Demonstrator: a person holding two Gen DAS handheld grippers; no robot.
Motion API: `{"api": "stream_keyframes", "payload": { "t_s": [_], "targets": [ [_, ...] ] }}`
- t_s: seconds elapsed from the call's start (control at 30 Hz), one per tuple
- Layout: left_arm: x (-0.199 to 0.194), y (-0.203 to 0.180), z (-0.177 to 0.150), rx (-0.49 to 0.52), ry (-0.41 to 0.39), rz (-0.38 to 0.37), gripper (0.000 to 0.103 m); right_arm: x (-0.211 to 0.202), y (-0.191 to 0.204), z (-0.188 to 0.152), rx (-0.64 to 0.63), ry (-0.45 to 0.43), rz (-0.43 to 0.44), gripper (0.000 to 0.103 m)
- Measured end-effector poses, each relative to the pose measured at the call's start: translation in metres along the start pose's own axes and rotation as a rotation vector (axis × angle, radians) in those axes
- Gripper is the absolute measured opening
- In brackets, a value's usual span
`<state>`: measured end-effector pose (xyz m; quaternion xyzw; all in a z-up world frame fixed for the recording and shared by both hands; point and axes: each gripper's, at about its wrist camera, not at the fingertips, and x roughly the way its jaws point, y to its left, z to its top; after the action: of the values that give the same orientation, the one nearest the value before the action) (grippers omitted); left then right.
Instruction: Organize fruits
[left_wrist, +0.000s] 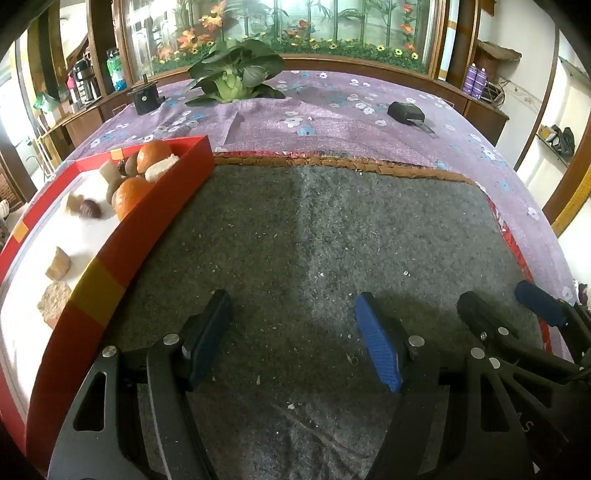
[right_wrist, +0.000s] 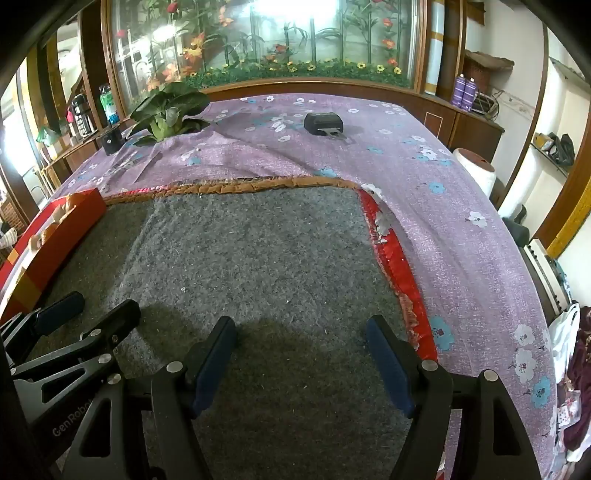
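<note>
A red box (left_wrist: 173, 192) with a white floor sits at the left of the grey felt mat (left_wrist: 314, 240). Inside it lie two oranges (left_wrist: 153, 155), brownish fruits (left_wrist: 130, 165), pale chunks (left_wrist: 59, 263) and a dark red fruit (left_wrist: 90, 208). My left gripper (left_wrist: 295, 310) hovers open over the bare mat, right of the box, with nothing between its fingers. My right gripper (right_wrist: 301, 332) is open and empty too, over the mat's near right part. Each gripper shows in the other's view: the right gripper (left_wrist: 498, 299) at the right, the left gripper (right_wrist: 103, 302) at the left. The red box (right_wrist: 70, 218) appears at the left edge there.
A purple flowered cloth (left_wrist: 332, 110) covers the table under the mat. At the back lie a leafy green vegetable (left_wrist: 232, 77), a black cylinder (left_wrist: 144, 99) and a black device with a metal tab (left_wrist: 406, 112). A white roll (right_wrist: 474, 166) stands beyond the table's right edge.
</note>
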<state>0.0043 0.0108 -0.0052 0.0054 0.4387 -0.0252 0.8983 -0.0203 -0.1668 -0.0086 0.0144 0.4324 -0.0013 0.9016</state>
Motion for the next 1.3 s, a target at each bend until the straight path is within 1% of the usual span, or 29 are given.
{"api": "stream_keyframes", "payload": {
  "t_s": [1.07,1.13,1.3],
  "targets": [
    [0.000,0.002,0.000,0.000,0.000,0.001,0.070,-0.001,0.001,-0.001,0.000,-0.001,0.001,0.073],
    [0.002,-0.009,-0.001,0.000,-0.001,0.002,0.070,-0.001,0.001,-0.001,0.000,-0.001,0.001,0.073],
    [0.002,-0.005,0.001,-0.001,0.001,0.002,0.070,-0.001,0.001,-0.001,0.000,-0.001,0.001,0.073]
  ]
}}
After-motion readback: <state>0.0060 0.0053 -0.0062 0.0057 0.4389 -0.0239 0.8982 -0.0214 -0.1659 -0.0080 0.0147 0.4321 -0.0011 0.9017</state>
